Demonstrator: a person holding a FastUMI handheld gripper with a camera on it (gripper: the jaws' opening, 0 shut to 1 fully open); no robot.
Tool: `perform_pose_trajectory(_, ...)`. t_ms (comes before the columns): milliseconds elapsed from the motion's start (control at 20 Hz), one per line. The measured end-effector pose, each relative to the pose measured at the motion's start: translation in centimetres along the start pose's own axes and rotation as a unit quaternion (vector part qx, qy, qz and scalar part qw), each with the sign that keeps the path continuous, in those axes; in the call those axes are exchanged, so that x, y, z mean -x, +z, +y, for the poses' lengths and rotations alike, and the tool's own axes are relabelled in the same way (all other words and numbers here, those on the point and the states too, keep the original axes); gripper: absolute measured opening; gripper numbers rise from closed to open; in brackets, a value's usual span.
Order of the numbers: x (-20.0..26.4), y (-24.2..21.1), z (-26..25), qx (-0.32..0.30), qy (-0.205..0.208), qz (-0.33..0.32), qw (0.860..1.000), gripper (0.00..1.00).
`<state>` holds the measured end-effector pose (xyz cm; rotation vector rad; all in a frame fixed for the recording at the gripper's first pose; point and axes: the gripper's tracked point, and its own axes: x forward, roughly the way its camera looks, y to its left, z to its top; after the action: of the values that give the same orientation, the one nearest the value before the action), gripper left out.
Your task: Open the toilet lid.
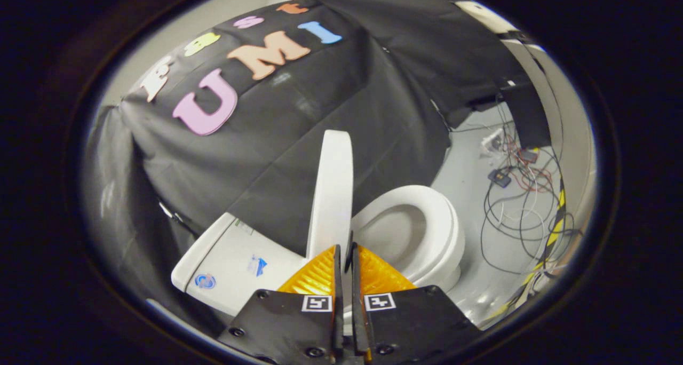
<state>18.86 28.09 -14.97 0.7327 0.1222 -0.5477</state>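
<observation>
The white toilet lid (pixel 332 194) stands raised and upright, seen edge-on, leaning toward the white tank (pixel 229 258) to its left. To its right the seat (pixel 445 221) rings the uncovered bowl (pixel 397 234). My gripper (pixel 346 247) is at the lid's near rim. Its orange fingers (pixel 315 277) are drawn close together, with the rim's thin edge running into the narrow gap between them, so they look shut on the lid.
Black cloth wall hangs close behind the tank and lid. On the grey floor (pixel 469 173) beyond the bowl lie loose cables (pixel 512 199) and small electronic boxes. Yellow-and-black tape (pixel 556 223) runs along the floor's far side.
</observation>
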Motion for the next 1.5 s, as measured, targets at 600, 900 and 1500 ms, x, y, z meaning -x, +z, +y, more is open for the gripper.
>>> perform_pose_trajectory(600,1.0,1.0,6.9,0.111,0.093,-0.016,0.989,0.08)
perform_pose_trajectory(900,1.4,0.0,11.6,0.170,0.152,-0.018,0.974,0.10)
perform_pose_trajectory(1500,1.6,-4.0,19.7,0.289,0.249,-0.006,0.924,0.15)
